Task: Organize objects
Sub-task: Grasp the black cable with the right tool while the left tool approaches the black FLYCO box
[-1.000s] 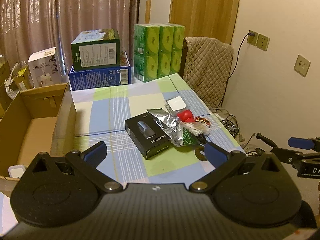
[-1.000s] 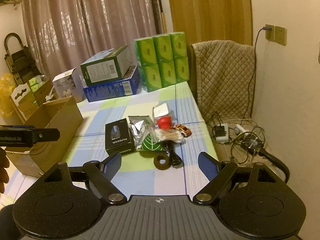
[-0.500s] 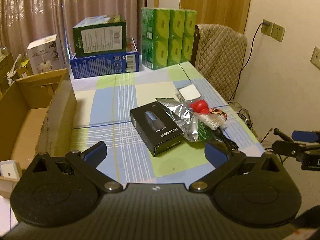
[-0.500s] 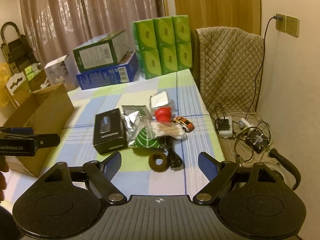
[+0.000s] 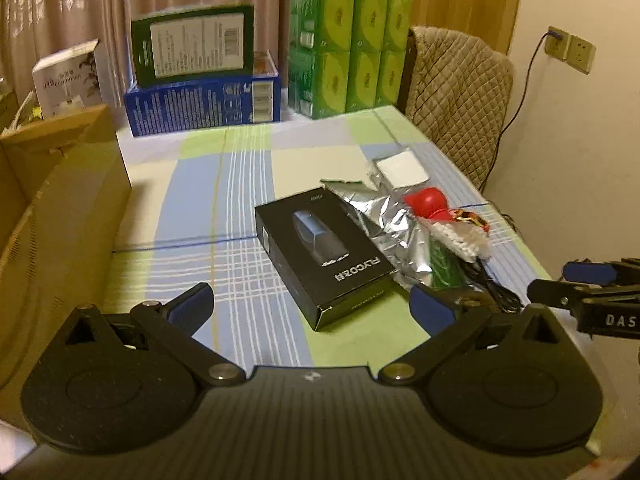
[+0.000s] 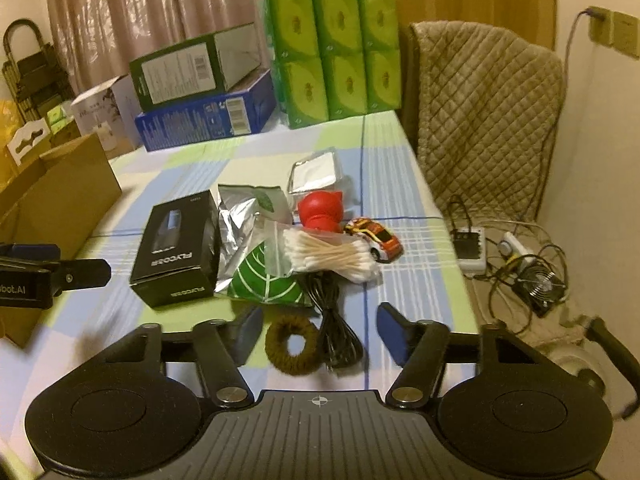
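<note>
Counts: one black box (image 6: 176, 248), one foil pouch (image 6: 236, 216), one red toy (image 6: 320, 213), one toy car (image 6: 374, 237), one bag of cotton swabs (image 6: 328, 256), one brown hair tie (image 6: 293, 345), one black cable (image 6: 336, 320), clustered at table (image 6: 400, 280) centre.
Left gripper (image 5: 312, 306): jaws wide apart, holding nothing; black box at 12 o'clock.
Right gripper (image 6: 318, 328): jaws have just been narrowing, about half apart; hair tie and cable lie between the fingers, untouched.
Change: both grippers sit lower and closer to the cluster than a second ago.
Surroundings: cardboard box (image 6: 60, 184) at 9 o'clock; six green tissue packs (image 6: 332, 56) and two stacked cartons (image 6: 200, 92) at 12.
</note>
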A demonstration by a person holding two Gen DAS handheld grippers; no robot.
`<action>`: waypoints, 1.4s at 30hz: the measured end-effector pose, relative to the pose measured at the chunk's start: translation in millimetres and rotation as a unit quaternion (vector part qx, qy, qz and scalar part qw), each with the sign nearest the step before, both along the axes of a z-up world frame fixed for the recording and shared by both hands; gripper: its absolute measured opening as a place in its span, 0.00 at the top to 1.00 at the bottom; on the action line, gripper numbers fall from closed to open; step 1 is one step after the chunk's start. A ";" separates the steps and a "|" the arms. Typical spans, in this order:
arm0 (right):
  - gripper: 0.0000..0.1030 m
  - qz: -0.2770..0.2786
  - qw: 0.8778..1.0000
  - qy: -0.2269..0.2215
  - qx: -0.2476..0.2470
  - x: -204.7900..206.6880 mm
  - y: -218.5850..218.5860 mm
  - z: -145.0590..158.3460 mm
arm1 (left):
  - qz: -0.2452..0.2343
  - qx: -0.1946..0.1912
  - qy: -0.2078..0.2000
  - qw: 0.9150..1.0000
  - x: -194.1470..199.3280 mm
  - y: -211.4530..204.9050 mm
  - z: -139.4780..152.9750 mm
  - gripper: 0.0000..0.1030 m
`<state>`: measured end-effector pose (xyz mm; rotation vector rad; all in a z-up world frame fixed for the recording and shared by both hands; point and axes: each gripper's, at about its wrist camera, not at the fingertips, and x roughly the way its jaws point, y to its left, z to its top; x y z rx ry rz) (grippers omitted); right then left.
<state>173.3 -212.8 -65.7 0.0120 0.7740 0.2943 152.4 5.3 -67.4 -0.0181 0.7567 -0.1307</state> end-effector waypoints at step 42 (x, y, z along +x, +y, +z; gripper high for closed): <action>0.91 0.032 0.997 0.065 0.030 15.4 20.3 -13.3 | -0.043 0.017 0.052 0.998 73.4 -23.8 -44.3 0.14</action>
